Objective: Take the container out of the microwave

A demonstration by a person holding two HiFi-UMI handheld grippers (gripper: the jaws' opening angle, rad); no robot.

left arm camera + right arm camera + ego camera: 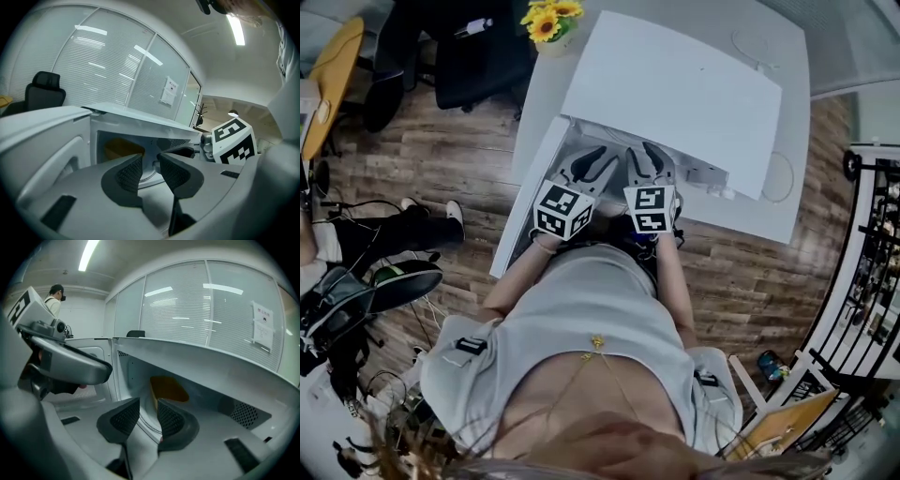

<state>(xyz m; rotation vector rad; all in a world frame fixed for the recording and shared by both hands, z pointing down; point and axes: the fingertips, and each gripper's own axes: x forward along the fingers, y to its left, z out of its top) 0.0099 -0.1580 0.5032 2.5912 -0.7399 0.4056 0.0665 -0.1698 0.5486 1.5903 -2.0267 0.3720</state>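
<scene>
Head view: the counter [789,211] carries a white microwave [675,94] with its door [528,202] swung fully open to the left. This leaves the cavity mouth clear on the near side, where the person stands. The left gripper [589,167] and the right gripper [652,161] are held side by side at the mouth, both aimed into the cavity, which reads as a two-sided approach to the load. The container [169,388] is an amber-yellow vessel on the cavity floor, set toward the far wall and beyond the jaws of both grippers. Neither gripper touches it. The right gripper view shows it slightly right of that gripper's jaw line; the left gripper view shows it left of the left gripper's jaw line, so it lies roughly between the two approach lines. Its broader dimension appears to run left to right across the cavity, and it appears to sit upright. The dim interior does not confirm its opening or exact outline. On each gripper the jaws stand a little apart, with nothing between them except the cavity floor beyond.
</scene>
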